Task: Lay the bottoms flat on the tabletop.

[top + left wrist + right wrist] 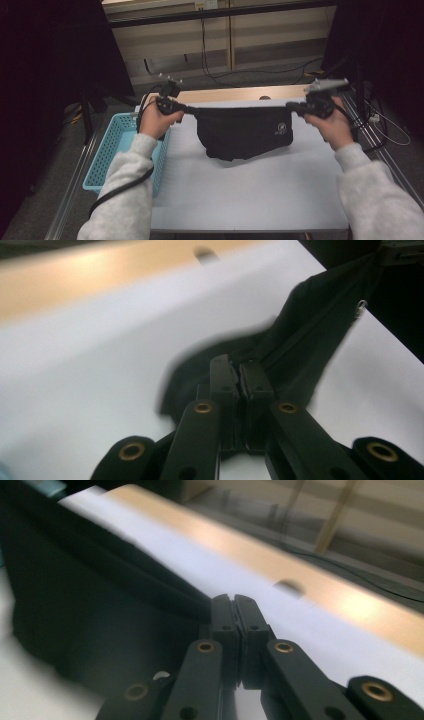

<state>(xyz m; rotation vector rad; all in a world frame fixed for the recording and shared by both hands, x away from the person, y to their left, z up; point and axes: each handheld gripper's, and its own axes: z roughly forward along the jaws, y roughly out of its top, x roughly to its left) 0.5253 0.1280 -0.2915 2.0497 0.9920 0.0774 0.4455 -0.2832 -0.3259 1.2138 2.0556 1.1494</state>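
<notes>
A black garment (243, 131) hangs stretched between the two grippers above the white table (250, 195), its lower edge sagging toward the surface. The left gripper (192, 110) pinches its left top corner with jaws pressed together; the right gripper (290, 106) likewise clamps the right corner. A blue basket (107, 152) sits at the table's left.

Lab, black curtains (45, 60), aluminium-framed table (250, 195), floor cables (260, 75)
</notes>
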